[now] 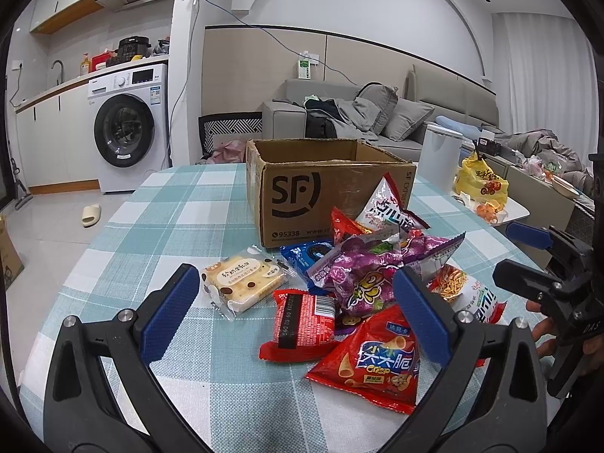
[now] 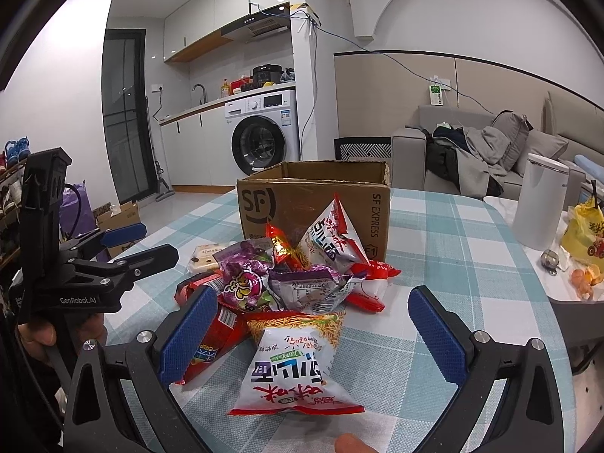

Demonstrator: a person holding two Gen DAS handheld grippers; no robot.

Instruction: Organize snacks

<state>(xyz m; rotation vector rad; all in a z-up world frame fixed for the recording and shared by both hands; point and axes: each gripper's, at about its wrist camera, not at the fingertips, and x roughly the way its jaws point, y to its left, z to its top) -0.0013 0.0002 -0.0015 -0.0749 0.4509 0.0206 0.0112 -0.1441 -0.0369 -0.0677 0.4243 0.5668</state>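
The snacks (image 1: 362, 283) lie heaped on the checked bench (image 1: 181, 219), touching the front of an open box (image 1: 321, 196) at 12 o'clock from the pile. The left gripper (image 1: 298, 302) hovers at the heap's 6 o'clock, fingers spread and empty. The right gripper (image 2: 313, 330) hangs at 5 o'clock, fingers spread either side of a noodle bag (image 2: 294, 362), not touching it.

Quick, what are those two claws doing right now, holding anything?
Left claw: open, holding nothing, over the snack pile.
Right claw: open, holding nothing, around the white noodle snack bag.
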